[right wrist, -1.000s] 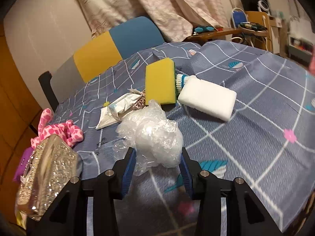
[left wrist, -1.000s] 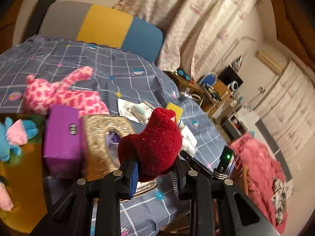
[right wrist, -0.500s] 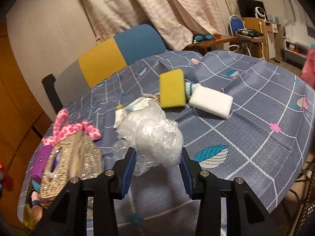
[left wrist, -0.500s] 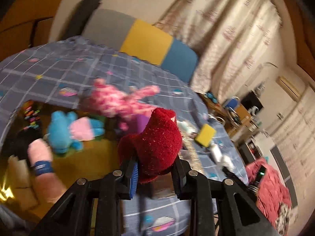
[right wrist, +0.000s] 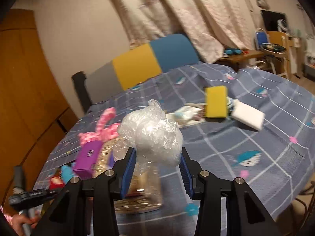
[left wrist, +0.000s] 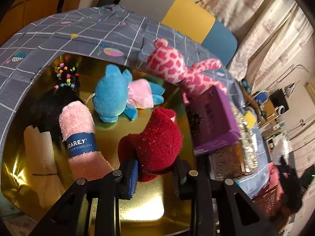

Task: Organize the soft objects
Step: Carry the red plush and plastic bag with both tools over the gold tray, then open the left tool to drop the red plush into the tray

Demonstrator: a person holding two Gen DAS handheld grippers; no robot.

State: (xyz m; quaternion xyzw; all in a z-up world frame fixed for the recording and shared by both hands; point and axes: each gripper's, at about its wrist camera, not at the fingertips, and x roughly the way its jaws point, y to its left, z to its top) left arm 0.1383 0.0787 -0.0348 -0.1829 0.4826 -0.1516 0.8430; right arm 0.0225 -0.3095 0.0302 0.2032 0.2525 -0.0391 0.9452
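Your left gripper (left wrist: 154,174) has its fingers closed on the fuzzy dark-red sock (left wrist: 157,143), at lower centre of the frame above the shiny gold tray (left wrist: 141,212). The tray holds a blue-and-pink plush toy (left wrist: 114,96) and a rolled pink dishcloth with a blue band (left wrist: 78,135). Your right gripper (right wrist: 157,173) clamps a crumpled clear plastic bag (right wrist: 153,135) at frame centre, above the blue-grey checked tablecloth (right wrist: 256,137).
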